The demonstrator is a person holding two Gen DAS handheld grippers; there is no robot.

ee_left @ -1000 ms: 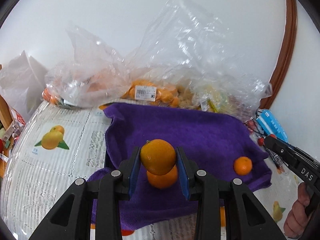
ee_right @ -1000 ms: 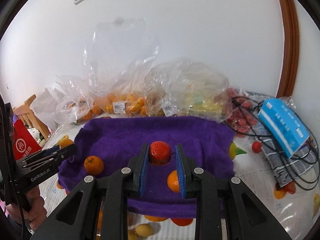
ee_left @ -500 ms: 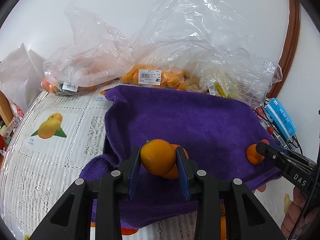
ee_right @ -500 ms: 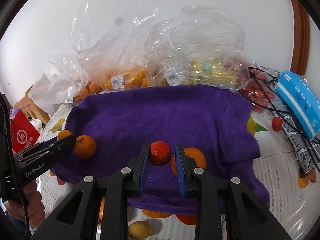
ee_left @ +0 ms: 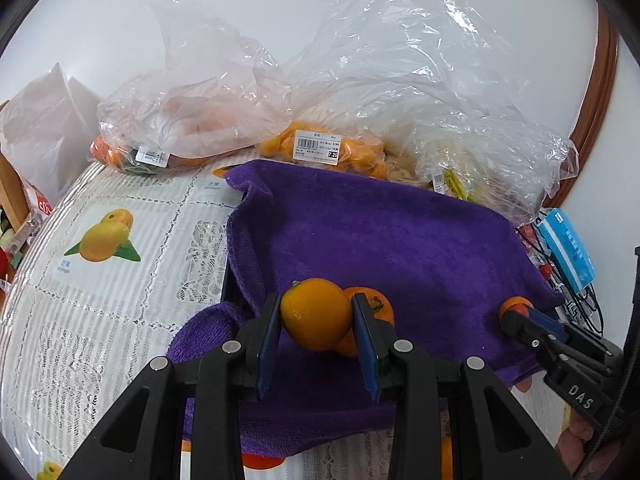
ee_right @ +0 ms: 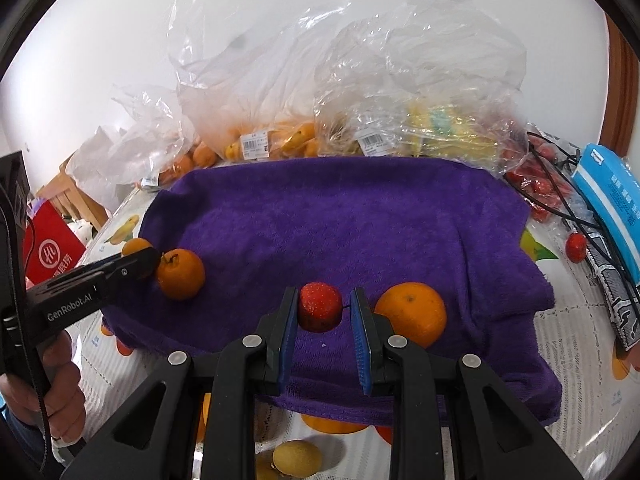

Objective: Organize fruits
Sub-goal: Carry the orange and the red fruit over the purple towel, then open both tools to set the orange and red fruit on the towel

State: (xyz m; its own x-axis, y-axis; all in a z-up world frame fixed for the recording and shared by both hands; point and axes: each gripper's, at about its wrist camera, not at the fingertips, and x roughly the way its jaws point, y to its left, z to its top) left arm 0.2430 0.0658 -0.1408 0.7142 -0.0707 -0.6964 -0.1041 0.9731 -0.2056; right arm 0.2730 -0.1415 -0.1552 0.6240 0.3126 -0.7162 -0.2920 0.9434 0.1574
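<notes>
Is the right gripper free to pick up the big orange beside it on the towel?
Probably not yet: the right gripper is shut on a strawberry. The big orange lies unobstructed on the purple towel.

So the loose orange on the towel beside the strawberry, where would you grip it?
Across the widest part of the orange, coming from above: it is round, sits free on the purple towel, and nothing lies over it.

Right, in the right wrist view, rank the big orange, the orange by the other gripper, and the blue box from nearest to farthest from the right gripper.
1. Big orange: on the purple towel, just right of the right gripper.
2. Orange by the left gripper: left on the towel.
3. Blue box: far right, off the towel.
</notes>
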